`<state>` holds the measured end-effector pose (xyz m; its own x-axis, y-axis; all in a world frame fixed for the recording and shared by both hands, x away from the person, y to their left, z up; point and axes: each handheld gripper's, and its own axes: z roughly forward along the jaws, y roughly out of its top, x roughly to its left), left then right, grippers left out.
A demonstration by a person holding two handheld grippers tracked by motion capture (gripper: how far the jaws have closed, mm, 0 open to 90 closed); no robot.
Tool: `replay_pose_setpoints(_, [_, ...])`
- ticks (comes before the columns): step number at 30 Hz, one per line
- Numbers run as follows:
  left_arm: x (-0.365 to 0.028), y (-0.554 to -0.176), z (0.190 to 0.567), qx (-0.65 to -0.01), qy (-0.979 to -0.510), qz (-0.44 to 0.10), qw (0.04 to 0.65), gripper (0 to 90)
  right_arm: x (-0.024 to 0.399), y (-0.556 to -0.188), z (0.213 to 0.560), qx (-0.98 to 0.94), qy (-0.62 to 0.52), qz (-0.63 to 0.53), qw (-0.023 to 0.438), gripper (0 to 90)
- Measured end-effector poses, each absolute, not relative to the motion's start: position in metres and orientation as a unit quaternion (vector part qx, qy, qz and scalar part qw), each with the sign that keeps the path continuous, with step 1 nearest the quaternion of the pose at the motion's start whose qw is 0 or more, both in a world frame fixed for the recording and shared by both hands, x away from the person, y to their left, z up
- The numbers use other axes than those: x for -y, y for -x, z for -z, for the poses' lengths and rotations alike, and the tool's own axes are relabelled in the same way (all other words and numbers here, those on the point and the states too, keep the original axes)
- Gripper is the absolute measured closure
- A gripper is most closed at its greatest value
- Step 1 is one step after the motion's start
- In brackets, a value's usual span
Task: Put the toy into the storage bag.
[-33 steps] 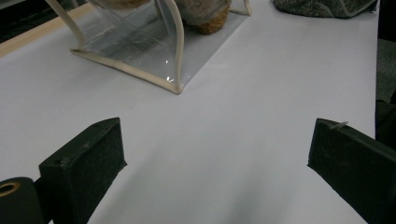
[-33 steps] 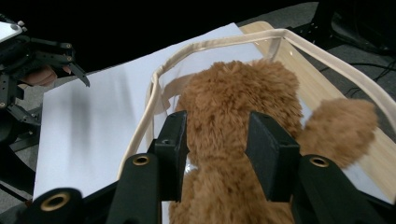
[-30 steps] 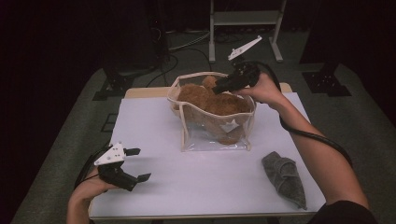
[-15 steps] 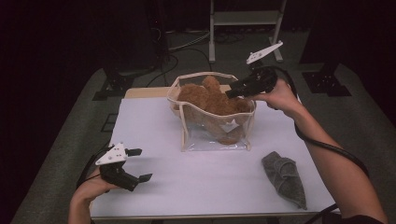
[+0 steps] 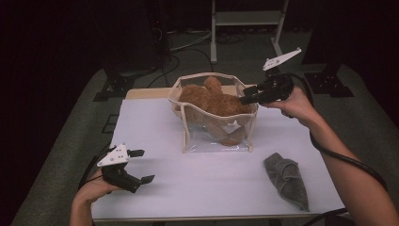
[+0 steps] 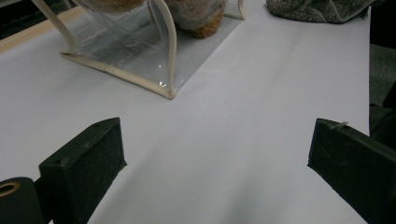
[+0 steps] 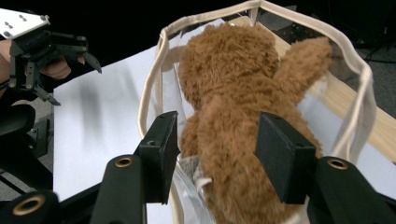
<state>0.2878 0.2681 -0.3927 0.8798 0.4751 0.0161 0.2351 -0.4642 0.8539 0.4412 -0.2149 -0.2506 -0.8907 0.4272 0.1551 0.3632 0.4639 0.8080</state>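
Observation:
A brown teddy bear (image 5: pixel 214 101) sits inside a clear bag with cream trim (image 5: pixel 190 134) at the middle back of the white table (image 5: pixel 155 127). My right gripper (image 5: pixel 245 99) hovers at the bag's right rim, pointing left at the bear. Its jaws have just been opening, and in the right gripper view (image 7: pixel 217 154) the bear (image 7: pixel 233 93) shows in the gap without the pads pressing on it. My left gripper (image 5: pixel 141 165) rests low at the front left, open and holding nothing (image 6: pixel 215 158), facing the bag (image 6: pixel 130 51).
A crumpled grey cloth (image 5: pixel 287 179) lies at the table's front right, also at the top of the left gripper view (image 6: pixel 322 9). A wooden board edge (image 5: pixel 146 93) sticks out behind the bag. Dark stands and cables surround the table.
The right gripper has drawn back to the right, from over the bear to the bag's right rim, and its jaws stand wider. The left gripper has stayed put.

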Motion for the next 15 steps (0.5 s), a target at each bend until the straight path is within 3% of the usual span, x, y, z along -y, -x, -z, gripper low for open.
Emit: replay_pose_setpoints(15, [-0.266,-0.290,0.395,-0.208,-0.847,-0.123,0.473,3.1,0.242,-0.425,0.262,-0.843,-0.252,-0.473,0.031,45.7])
